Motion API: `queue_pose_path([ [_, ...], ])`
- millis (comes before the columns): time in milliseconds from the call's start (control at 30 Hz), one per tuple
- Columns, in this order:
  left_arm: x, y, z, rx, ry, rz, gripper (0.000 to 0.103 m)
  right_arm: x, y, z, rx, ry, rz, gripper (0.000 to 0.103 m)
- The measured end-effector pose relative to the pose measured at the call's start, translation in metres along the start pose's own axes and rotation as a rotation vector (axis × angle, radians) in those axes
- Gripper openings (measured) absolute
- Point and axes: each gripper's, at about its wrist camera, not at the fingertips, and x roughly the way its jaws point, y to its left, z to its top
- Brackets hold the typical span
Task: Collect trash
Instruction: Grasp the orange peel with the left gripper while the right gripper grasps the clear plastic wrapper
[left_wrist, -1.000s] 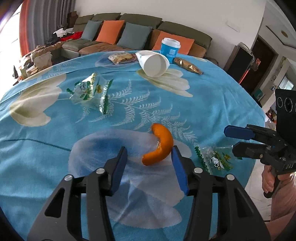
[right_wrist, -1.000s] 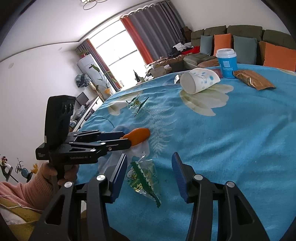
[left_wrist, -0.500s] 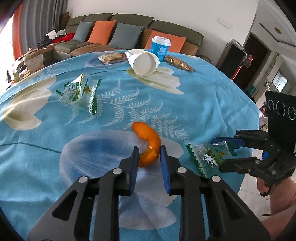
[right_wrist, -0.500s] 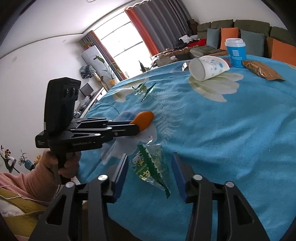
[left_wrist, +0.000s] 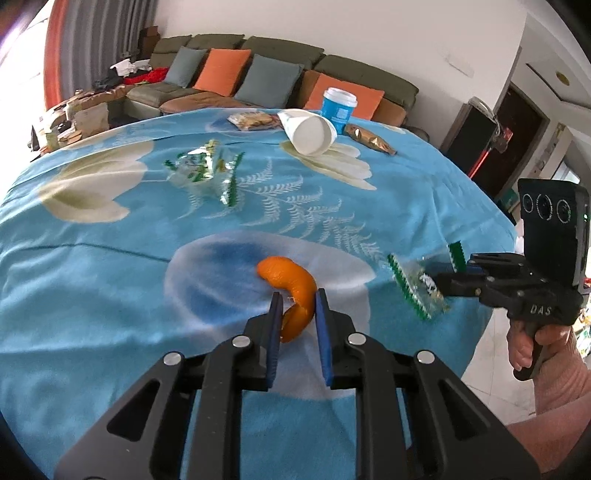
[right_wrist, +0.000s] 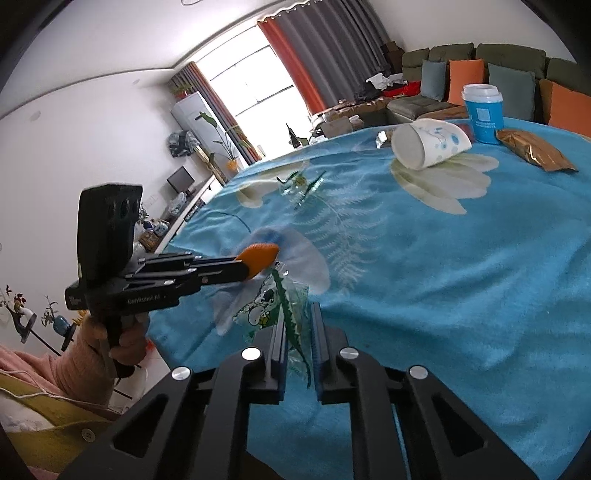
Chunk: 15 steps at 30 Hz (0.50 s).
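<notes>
The left gripper (left_wrist: 297, 317) has its fingers closing on the near end of a curl of orange peel (left_wrist: 290, 291), which lies on the pale flower print toward the near edge of the worktop (left_wrist: 110, 277); the pads already look to be touching the peel on both sides. The right gripper (right_wrist: 298, 334) has its fingers drawn together on a clear snack wrapper with a green saw-tooth edge (right_wrist: 275, 308) at the near right corner of the worktop, and the left view shows that wrapper pinched at the finger tips and tilted up off the cloth. The peel should be very light, leathery and a little springy, so a pinch across its width near one end ought to hold, though the waxy outer skin could slip if squeezed on the curve. The wrapper is feather-light, crinkly and slick; the sealed serrated strip is its stiffest part and the best place to grip, since thin film elsewhere may slide out. More trash waits farther off: a second green-edged wrapper (left_wrist: 207, 168) toward the left middle, a tipped white paper cup (left_wrist: 308, 131) near the far edge, an upright blue cup (left_wrist: 338, 107) just behind it, a clear biscuit packet (left_wrist: 251, 120) to their left and a gold sachet (left_wrist: 371, 138) to their right. The cups will crush easily and are best taken at the rim.
</notes>
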Motion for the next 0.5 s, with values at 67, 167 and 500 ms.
queue_pose_path([
  [67, -0.009, 0.005, -0.004, -0.016, -0.015, 0.007, 0.018, 0.001, 0.003, 0.003, -0.006, -0.009, 0.006, 0.010],
  [167, -0.019, 0.012, -0.008, -0.042, -0.035, 0.020, 0.017, 0.007, 0.009, 0.007, -0.015, -0.012, 0.016, 0.010],
  [500, -0.052, 0.030, -0.023, -0.091, -0.082, 0.082, 0.017, 0.031, 0.032, 0.022, -0.055, -0.006, 0.072, 0.010],
])
